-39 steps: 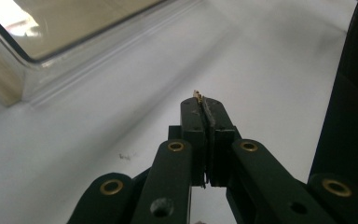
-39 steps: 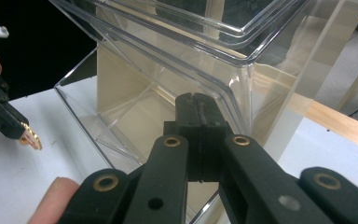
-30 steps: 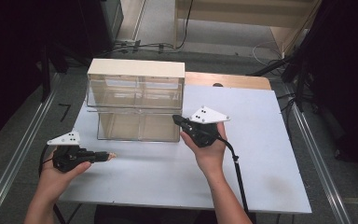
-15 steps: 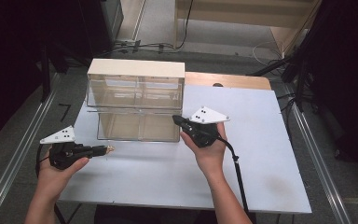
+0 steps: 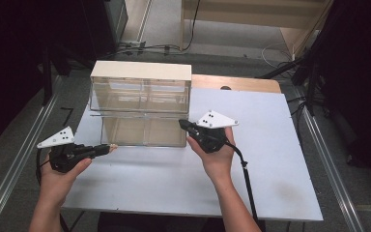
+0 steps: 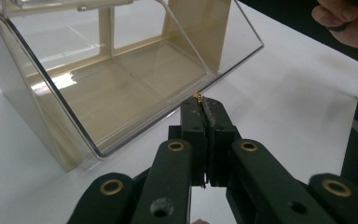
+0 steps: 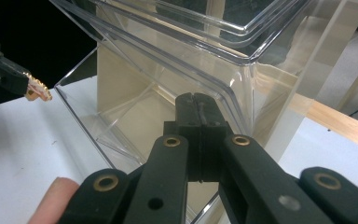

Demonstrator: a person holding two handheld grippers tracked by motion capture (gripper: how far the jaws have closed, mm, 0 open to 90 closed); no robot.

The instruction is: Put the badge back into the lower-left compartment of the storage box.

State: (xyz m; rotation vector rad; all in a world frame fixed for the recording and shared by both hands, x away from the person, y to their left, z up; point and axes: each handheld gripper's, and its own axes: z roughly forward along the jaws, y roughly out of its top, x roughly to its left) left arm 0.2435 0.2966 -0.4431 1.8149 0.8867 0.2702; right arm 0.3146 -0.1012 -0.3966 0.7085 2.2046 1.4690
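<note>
Clear bin (image 5: 142, 113): left gripper (image 6: 201, 99) pinches a gold piece (image 6: 197, 95); right gripper (image 7: 197, 99) pressed together, empty.

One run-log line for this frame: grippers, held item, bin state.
left gripper: shut on small gold part | right gripper: shut, nothing visible between jaws, at lower bin front | lower bin: tilted open | table: white

This looks like a lab or recording room rather than a home. A plain white desk (image 5: 280, 159) stands between metal floor rails (image 5: 19, 164), with black curtains (image 5: 362, 72) closing off both sides. Loose cables (image 5: 140, 47) run over the grey floor beyond the desk's far edge, beside bare wooden furniture (image 5: 251, 14).
</note>
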